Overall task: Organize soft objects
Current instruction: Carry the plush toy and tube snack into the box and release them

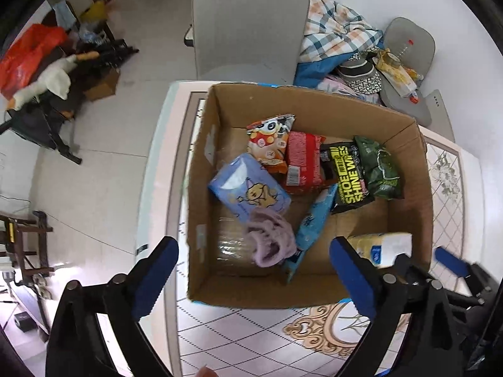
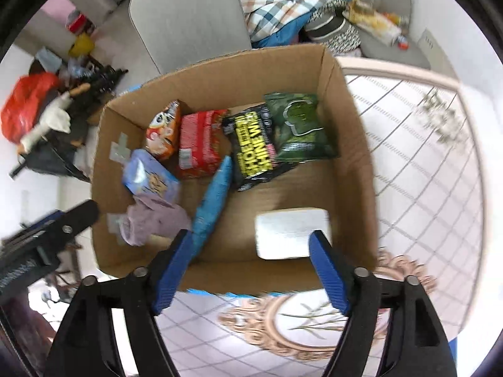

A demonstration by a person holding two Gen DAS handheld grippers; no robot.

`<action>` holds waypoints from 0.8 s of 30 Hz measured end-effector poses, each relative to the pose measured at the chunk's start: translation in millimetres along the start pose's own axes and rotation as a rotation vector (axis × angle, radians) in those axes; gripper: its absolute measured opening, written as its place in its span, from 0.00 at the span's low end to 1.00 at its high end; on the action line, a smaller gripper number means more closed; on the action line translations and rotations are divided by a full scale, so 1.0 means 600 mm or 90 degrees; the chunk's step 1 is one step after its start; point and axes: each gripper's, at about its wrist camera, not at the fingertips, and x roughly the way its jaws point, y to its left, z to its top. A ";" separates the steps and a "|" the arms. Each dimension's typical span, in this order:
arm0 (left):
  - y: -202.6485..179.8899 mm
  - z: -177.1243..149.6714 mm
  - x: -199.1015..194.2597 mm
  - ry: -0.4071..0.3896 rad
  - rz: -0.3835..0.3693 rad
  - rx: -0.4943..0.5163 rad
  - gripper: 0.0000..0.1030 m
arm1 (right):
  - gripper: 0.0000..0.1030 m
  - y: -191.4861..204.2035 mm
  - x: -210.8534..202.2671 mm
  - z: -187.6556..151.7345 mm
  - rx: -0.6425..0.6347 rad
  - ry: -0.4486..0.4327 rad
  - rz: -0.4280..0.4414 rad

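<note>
Box: open cardboard box (image 2: 355,144) on the patterned table (image 2: 418,169).
Far wall: orange snack bag (image 2: 165,132), red pack (image 2: 199,141), black wipes pack (image 2: 251,147), green pack (image 2: 298,128).
Near-right corner: white pack (image 2: 290,232).
Left side: lilac cloth (image 2: 151,220).
Right gripper (image 2: 251,270): fingers apart, empty, over the near wall.

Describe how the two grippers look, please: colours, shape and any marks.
Both grippers, left and right, look alike: two black plastic arms spreading in a V, each ending in a blue ribbed pad. Round silver pins sit at the joints. No cables, labels or sleeves are visible. A fingertip shows at the bottom edge of the left view.
</note>
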 end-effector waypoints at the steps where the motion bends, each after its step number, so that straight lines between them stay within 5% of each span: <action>1: 0.000 -0.007 -0.005 -0.007 0.008 0.002 0.98 | 0.87 -0.002 -0.005 -0.003 -0.009 -0.007 -0.013; 6: -0.012 -0.033 -0.024 -0.036 0.028 0.010 0.99 | 0.99 -0.011 -0.028 -0.017 -0.033 -0.031 -0.053; 24: -0.054 -0.068 -0.105 -0.094 0.014 0.008 0.99 | 1.00 -0.043 -0.111 -0.057 -0.043 -0.076 -0.059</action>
